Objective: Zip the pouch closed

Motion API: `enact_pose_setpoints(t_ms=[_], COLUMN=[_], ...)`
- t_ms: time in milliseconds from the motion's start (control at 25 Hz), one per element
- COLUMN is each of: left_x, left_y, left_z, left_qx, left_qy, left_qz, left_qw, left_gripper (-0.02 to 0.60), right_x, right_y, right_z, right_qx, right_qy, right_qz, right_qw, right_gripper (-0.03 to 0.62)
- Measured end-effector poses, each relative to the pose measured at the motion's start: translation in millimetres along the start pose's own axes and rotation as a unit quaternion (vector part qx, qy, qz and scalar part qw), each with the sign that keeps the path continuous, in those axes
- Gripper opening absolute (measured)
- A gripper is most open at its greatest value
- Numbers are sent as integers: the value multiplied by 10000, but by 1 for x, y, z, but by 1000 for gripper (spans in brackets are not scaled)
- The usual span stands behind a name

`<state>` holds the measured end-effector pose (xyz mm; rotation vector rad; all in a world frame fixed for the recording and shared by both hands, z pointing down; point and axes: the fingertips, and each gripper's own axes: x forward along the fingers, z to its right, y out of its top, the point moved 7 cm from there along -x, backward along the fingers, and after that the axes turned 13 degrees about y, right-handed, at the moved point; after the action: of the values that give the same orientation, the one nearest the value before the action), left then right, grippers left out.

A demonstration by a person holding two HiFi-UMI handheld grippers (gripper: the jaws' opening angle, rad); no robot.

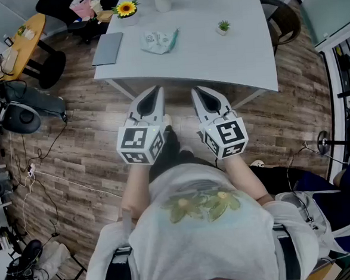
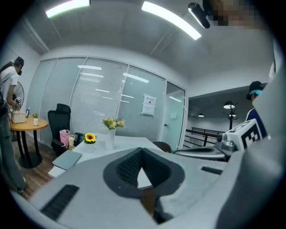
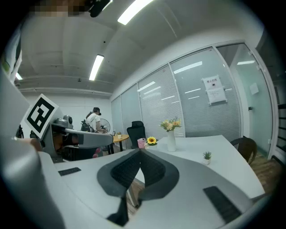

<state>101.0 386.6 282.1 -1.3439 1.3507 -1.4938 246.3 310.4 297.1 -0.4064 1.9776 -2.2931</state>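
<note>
A person stands before a white table (image 1: 241, 54), holding the left gripper (image 1: 156, 91) and right gripper (image 1: 197, 93) side by side above the wooden floor, each with its jaws pressed together on nothing. The pouch (image 1: 158, 41) lies on the tabletop, well apart from both, between a grey folder (image 1: 107, 49) and a small potted plant (image 1: 223, 27).

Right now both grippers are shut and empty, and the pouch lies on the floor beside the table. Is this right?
Not quite: the head view shows the pouch lying on the table, not on the floor. The left gripper and right gripper are indeed shut and empty.
</note>
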Motion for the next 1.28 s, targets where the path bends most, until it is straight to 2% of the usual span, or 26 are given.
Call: enact_pose_setpoints(t_ms=[280, 640, 840, 960, 1000, 1280], left_x=[6, 28, 48, 65, 72, 120], left_y=[6, 8, 11, 13, 12, 11], left_z=[-12, -22, -35, -46, -50, -74], left_qx=[10, 16, 111, 398, 449, 945], left_qy=[-2, -347, -274, -211, -256, -836], left_qz=[66, -9, -9, -22, -58, -510], left_qw=[10000, 9994, 9996, 9990, 9986, 9907], left_gripper=[3, 5, 8, 62, 83, 220], right_x=[12, 33, 49, 64, 69, 105], right_y=[7, 7, 7, 9, 9, 9], right_z=[0, 11, 22, 31, 34, 62], right_qx=[-73, -56, -28, -42, -22, 104], right_qy=[-7, -109, -96, -79, -41, 5], right_qz=[41, -10, -100, -170, -204, -580], right_qw=[10000, 9999, 9999, 9998, 9998, 9983], right_gripper=[18, 18, 20, 28, 53, 177])
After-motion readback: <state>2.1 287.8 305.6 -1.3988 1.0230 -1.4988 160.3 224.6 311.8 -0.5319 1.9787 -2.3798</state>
